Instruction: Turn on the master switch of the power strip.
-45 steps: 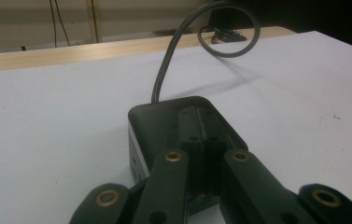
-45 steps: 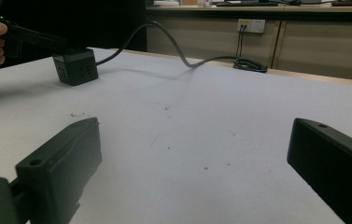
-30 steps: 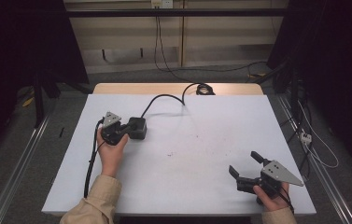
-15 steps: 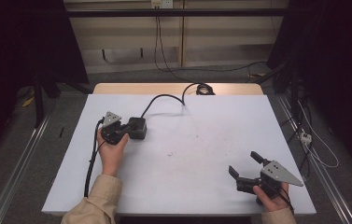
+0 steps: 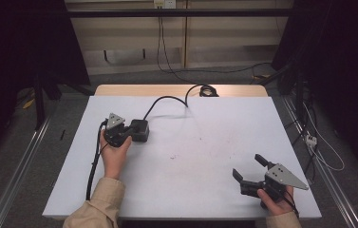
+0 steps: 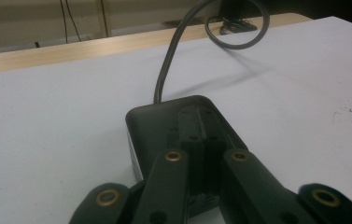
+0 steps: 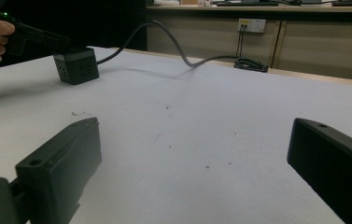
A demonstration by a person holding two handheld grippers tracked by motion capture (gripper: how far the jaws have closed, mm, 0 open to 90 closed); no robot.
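Left claw [image 5: 128, 134] sat closed, resting on top of the black power cube [image 5: 139, 130]; right claw [image 5: 249, 169] gaped wide. Cube looked rigid, smooth, cord-tethered; I'd grab its flat sides.

In the left gripper view we lose the near part of the black box [image 6: 164, 122] under the left gripper [image 6: 200, 140], whose closed jaws lie across its top and run off the bottom edge. Its cable [image 5: 167, 100] crosses the far edge of the table [image 5: 214, 190], where the coil is too small to read. The right gripper [image 7: 197, 163] is cut off at the bottom.
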